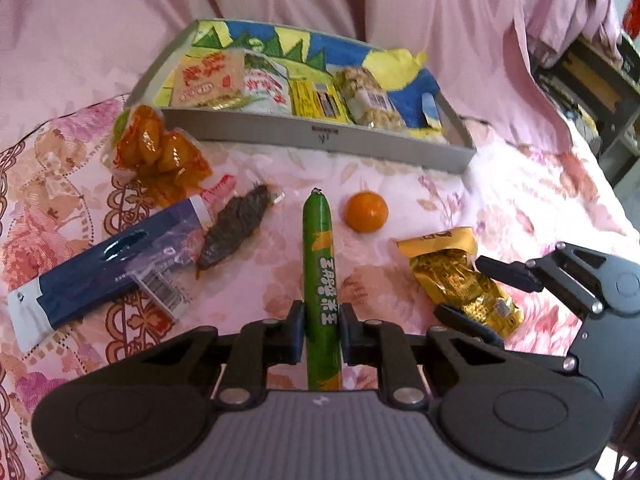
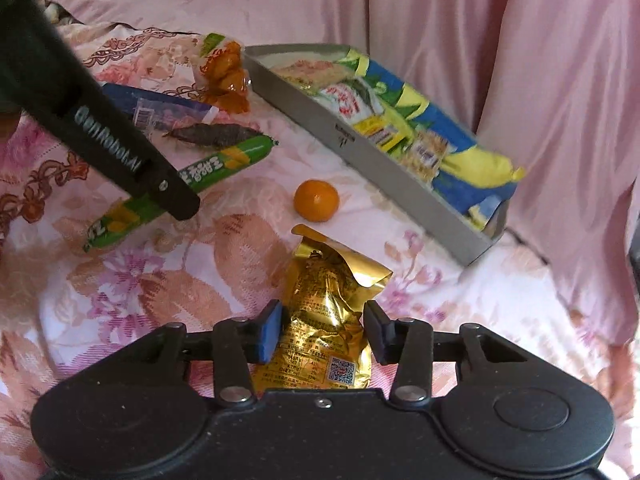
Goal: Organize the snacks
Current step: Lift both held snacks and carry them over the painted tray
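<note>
Left wrist view: the left gripper (image 1: 320, 330) angled down over the floral cloth (image 1: 256, 280), clamped tight on the green sausage (image 1: 320, 276). Right wrist view: the right gripper (image 2: 324, 330) tilted downward, its 2 jaws part-closed against the gold packet (image 2: 326, 320), near the tray (image 2: 360, 152).

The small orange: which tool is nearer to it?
Roughly equal. The left tool, clamped on the green sausage, and the right tool, around the gold packet, both sit short of the orange.

Green sausage (image 1: 321, 280) near end hidden under tongs body, gold packet (image 2: 326, 320) base hidden likewise, tray (image 1: 320, 136) wrappers' print unreadable
</note>
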A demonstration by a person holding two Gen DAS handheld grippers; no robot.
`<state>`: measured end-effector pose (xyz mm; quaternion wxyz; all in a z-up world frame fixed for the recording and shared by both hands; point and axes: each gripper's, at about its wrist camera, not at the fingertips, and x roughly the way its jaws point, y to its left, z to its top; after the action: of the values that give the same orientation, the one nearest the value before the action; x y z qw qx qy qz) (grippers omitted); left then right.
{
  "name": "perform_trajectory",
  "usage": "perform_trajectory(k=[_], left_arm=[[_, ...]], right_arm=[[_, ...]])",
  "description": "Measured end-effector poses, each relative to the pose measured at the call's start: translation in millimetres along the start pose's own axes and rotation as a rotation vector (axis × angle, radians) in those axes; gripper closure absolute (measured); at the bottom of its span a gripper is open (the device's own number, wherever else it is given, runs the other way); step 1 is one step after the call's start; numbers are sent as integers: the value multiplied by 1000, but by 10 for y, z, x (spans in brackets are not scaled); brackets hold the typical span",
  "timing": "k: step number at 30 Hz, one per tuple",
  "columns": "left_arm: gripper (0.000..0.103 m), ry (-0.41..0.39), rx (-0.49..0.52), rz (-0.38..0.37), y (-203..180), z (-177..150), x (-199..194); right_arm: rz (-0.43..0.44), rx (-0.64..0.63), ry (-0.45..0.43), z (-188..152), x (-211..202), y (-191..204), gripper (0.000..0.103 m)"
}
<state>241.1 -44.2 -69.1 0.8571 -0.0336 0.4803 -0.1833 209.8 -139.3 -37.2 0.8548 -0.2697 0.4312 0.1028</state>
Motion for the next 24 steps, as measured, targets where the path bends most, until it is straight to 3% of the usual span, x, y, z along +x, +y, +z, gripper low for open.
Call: perform_trajectory(k=[4, 11, 19, 24], left_arm=[[84, -52, 4, -21, -5, 49, -56], [84, -147, 14, -44, -8, 194, -87], [84, -300, -18, -29, 67, 586, -166], [84, -343, -41, -13, 147, 917, -14]], right_arm=[[-68, -9, -60, 41, -51, -54, 57], [-141, 91, -170, 153, -111, -326, 57], [-181, 180, -257, 332, -19, -619, 57], [-196, 236, -286, 486, 127, -840, 57]])
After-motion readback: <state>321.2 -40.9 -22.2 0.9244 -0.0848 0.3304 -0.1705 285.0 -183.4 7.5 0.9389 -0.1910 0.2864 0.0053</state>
